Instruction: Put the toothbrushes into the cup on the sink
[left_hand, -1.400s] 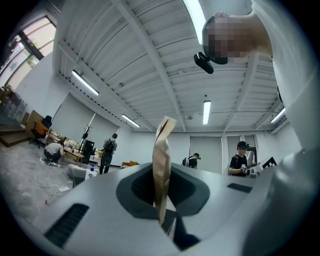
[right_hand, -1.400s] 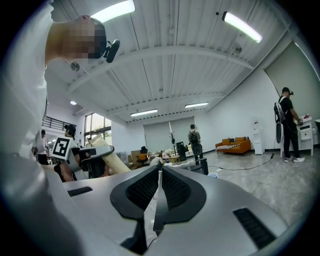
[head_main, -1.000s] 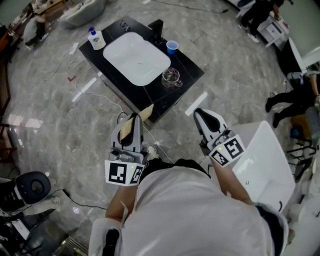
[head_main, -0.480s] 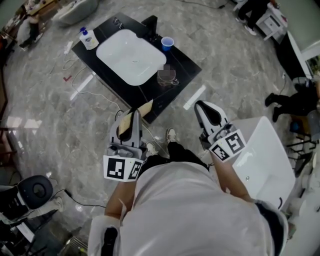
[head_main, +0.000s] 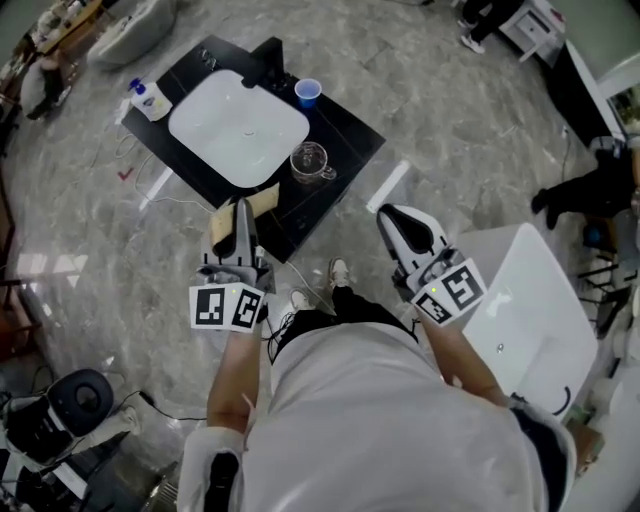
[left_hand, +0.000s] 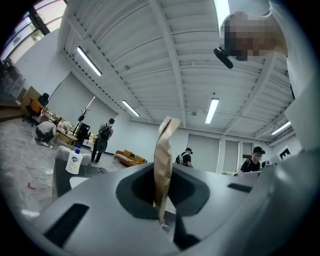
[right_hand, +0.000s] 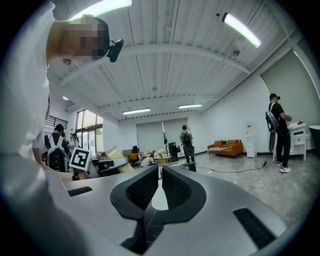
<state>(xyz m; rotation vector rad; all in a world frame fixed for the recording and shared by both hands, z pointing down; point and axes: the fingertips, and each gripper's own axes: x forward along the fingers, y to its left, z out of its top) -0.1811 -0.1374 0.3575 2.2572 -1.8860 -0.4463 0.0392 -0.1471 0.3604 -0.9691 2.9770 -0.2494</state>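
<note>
Left gripper (head_main: 238, 212) clamped on tan packet (head_main: 263, 198) for my carry to glass cup (head_main: 309, 163) beside sink (head_main: 215, 115); right gripper (head_main: 390, 213) together, empty.

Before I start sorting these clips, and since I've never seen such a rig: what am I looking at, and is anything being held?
There is no robot here. A person stands and holds a hand-held gripper in each hand. The head view looks down from a camera on their head. The other two views come from cameras riding on each gripper, looking along its jaws. Ahead stands a black counter with a white sink, a blue cup, a glass mug and a soap bottle. The left hand-held gripper is shut on a flat tan packet; I cannot tell what is inside. The right hand-held gripper is shut with nothing in it.
</note>
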